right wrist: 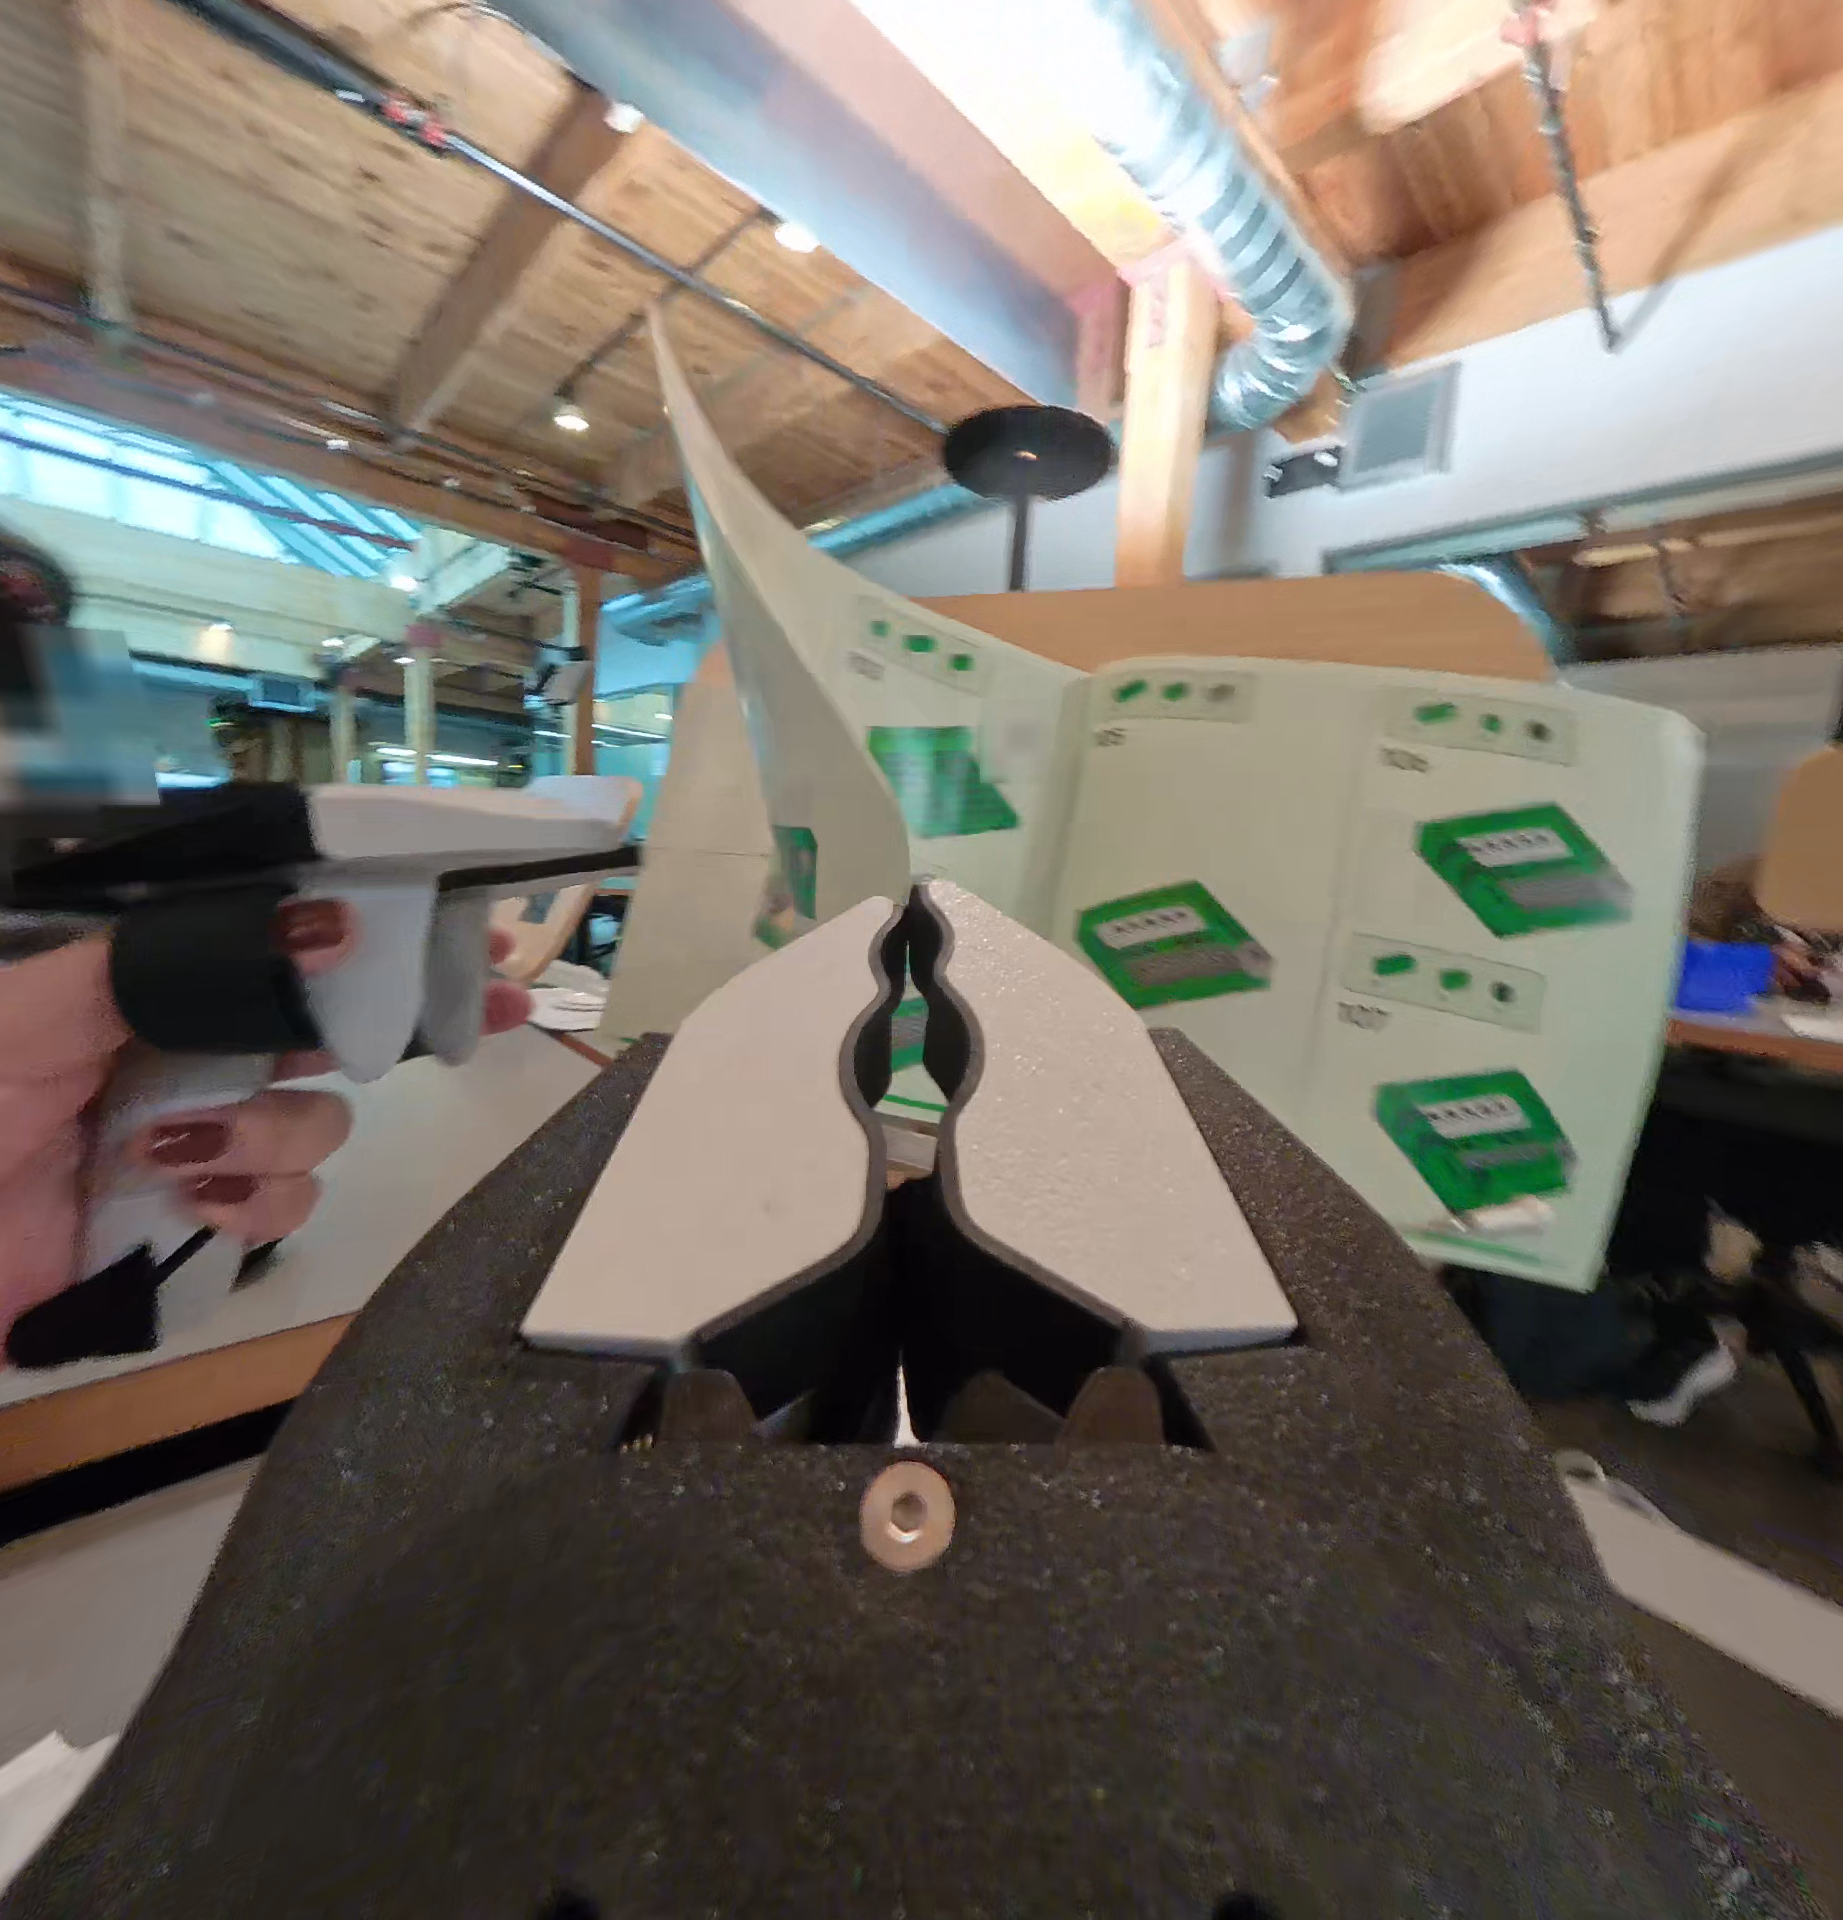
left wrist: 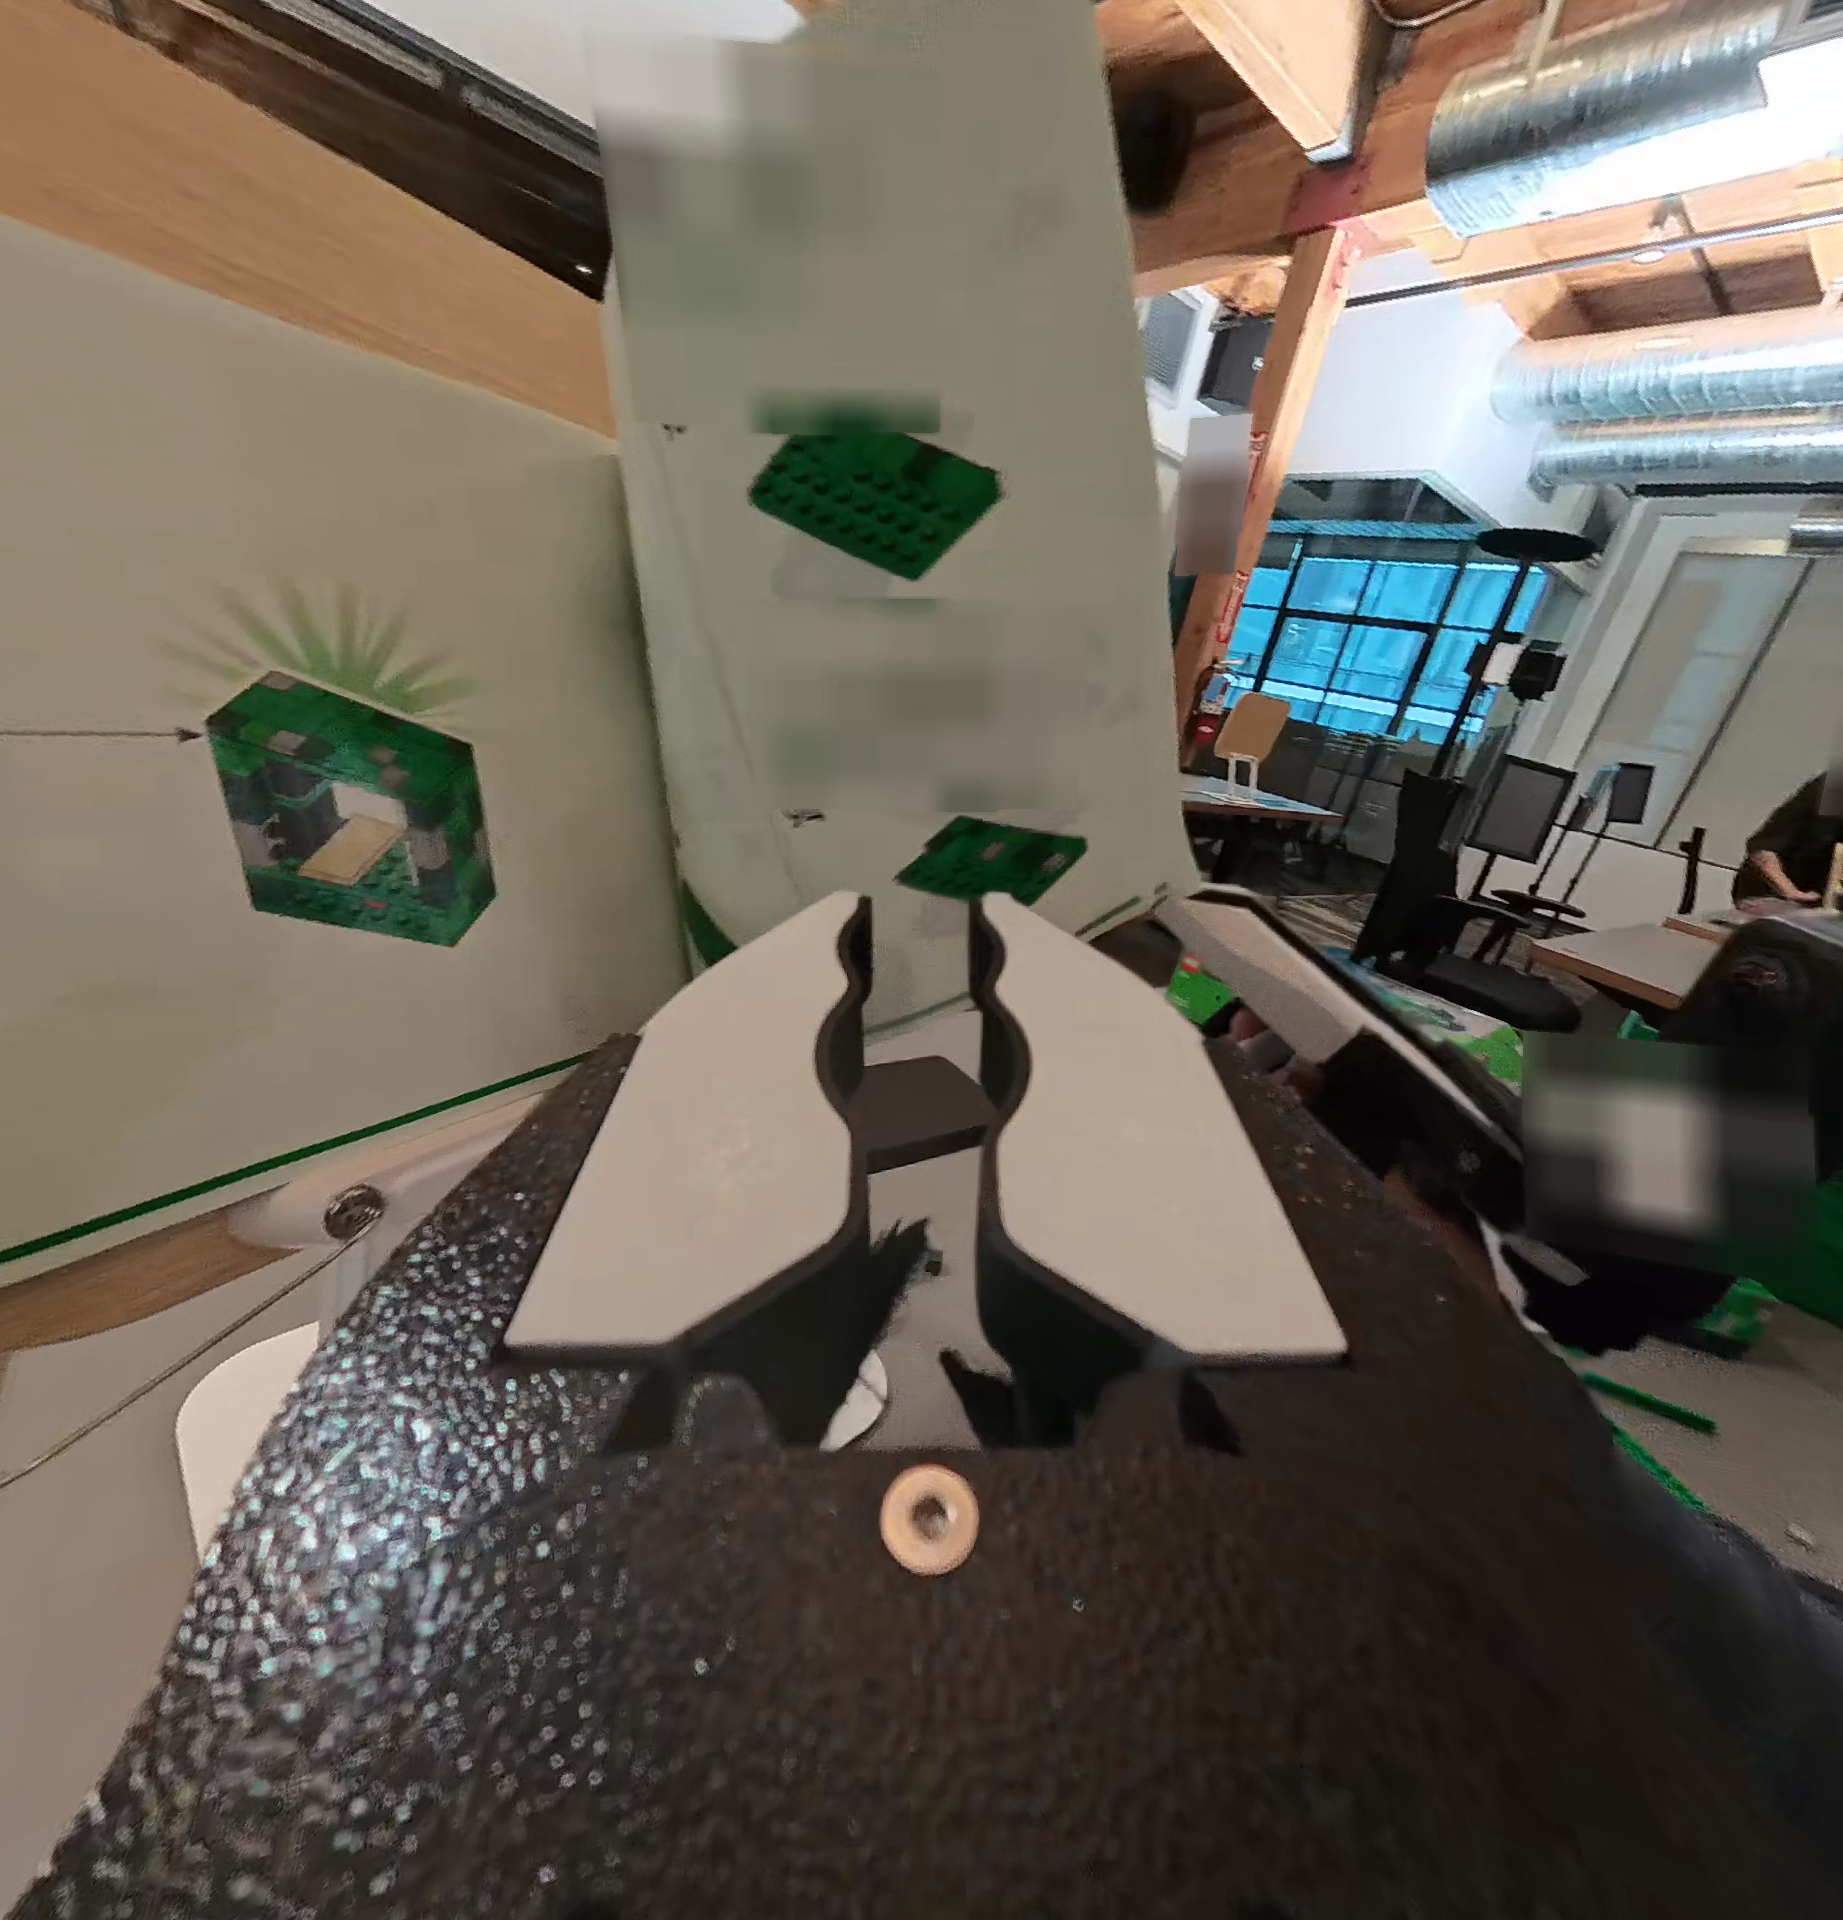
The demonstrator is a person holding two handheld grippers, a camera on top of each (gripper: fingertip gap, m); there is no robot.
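An open instruction booklet (right wrist: 1208, 831) with pictures of green brick builds stands upright against a wooden board. My right gripper (right wrist: 915, 899) is shut on the lower edge of one page (right wrist: 792, 665), which curls up and to the left. In the left wrist view that lifted page (left wrist: 875, 416) stands straight ahead, beside the booklet's left page (left wrist: 325, 727). My left gripper (left wrist: 922, 920) is open and empty, its jaws a little apart just in front of the lifted page. The right gripper (left wrist: 1270, 977) shows at the right there. The left gripper (right wrist: 460, 821) shows at the left in the right wrist view, held by a hand.
A white stand base (left wrist: 345, 1210) with a thin wire lies under the booklet on the white table (right wrist: 460, 1122). A dark flat piece (left wrist: 917, 1112) lies below the left fingers. Green parts (left wrist: 1665, 1423) lie at the right. Office chairs, desks and a person (left wrist: 1800, 852) are farther back. The grippers' ends are close to 9 cm from one another.
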